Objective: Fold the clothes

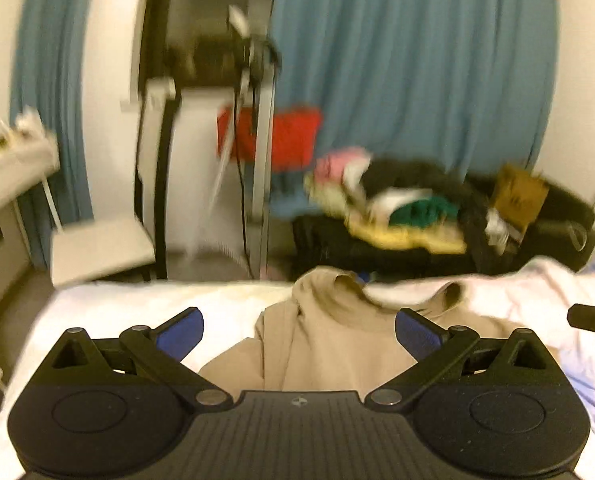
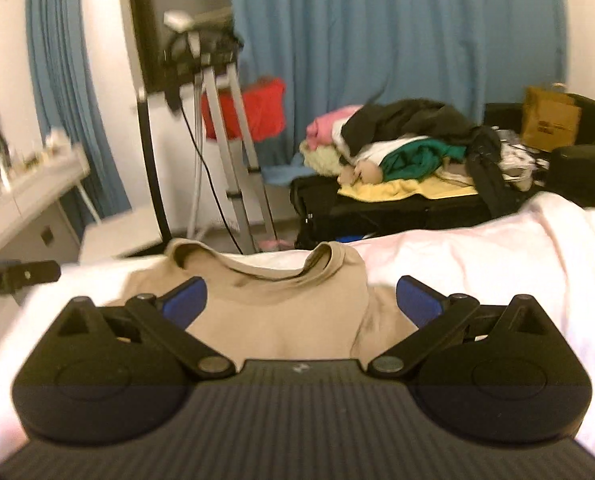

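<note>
Both my grippers hang over the beige t-shirt (image 2: 281, 312), which lies on the white bed sheet (image 2: 477, 256) with its collar at the far edge of the bed, body running back toward me. Left gripper (image 1: 299, 332) has its blue pads spread wide, nothing between them; it sits above the shirt's left side, where the cloth is bunched and rucked up near the collar. Right gripper (image 2: 301, 300) is also splayed apart and empty, lined up over the chest just below the neckline. Neither one touches fabric as far as I can tell. Left view is motion-blurred, so the edges there are soft. I judge no fold has been started yet. Risks from here: the pads could pinch the sheet along with the shirt since both are soft and lie flat together, which would drag bedding into the fold. The bunched left side could get grabbed as a double layer and give a crooked crease. The collar lies right at the bed edge, so a forward tug might slide it off toward the floor. The clothes pile (image 2: 409, 140) behind is well apart, no issue.
</note>
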Demonstrator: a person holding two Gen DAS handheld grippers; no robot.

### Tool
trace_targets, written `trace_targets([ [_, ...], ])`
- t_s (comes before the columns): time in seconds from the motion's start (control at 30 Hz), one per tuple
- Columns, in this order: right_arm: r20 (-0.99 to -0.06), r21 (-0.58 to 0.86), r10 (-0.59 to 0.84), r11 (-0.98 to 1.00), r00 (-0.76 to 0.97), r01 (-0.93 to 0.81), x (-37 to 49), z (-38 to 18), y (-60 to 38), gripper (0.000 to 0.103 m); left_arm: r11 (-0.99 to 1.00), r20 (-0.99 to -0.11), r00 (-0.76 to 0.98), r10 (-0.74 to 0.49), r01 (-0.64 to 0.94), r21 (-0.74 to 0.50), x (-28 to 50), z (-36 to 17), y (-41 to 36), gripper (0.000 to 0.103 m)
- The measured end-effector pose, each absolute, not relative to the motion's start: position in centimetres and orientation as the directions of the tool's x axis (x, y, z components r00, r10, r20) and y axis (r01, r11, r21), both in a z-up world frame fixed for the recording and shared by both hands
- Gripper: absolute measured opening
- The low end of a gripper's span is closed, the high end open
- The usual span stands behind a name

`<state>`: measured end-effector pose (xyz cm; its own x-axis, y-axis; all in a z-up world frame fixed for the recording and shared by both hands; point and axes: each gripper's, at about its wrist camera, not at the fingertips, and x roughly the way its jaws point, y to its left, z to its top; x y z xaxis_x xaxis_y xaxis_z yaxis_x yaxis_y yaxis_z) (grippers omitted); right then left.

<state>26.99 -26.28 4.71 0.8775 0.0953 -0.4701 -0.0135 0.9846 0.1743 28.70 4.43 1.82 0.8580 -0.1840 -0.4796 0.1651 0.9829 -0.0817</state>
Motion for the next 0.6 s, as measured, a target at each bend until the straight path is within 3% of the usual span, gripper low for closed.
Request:
trace_targets([
  [0.07,-0.439,0.208,0.091,0.978,0.894,0.003,22.3,5.2,-26.2,0.103,0.984,-0.419,0.891,-0.178,0.157,-0.083,23.5,2.4,4.3,0.101],
  [0.2,-0.385,0.200,0.069,0.980,0.920,0.010,13.9,5.2,-25.5,0.103,0.984,-0.414,0.893,-0.176,0.150,-0.094,16.6,1.6,3.4,0.100],
  [0.4,-0.352,0.293,0.113,0.956,0.929,-0.005,6.4,3.5,-26.0,0.102,0.969,-0.522,0.833,-0.184,0.065,-0.238,13.7,0.7,5.8,0.083],
  [0.57,-0.350,0.382,0.199,0.923,0.915,-0.055,5.4,0.6,-26.5,0.089,0.896,-0.545,0.809,-0.220,-0.054,-0.441,15.8,-0.5,11.1,0.076],
  [0.6,-0.350,0.389,0.211,0.919,0.913,-0.064,5.6,-0.1,-26.4,0.079,0.881,-0.546,0.809,-0.218,-0.077,-0.467,16.5,-1.1,12.0,0.075],
])
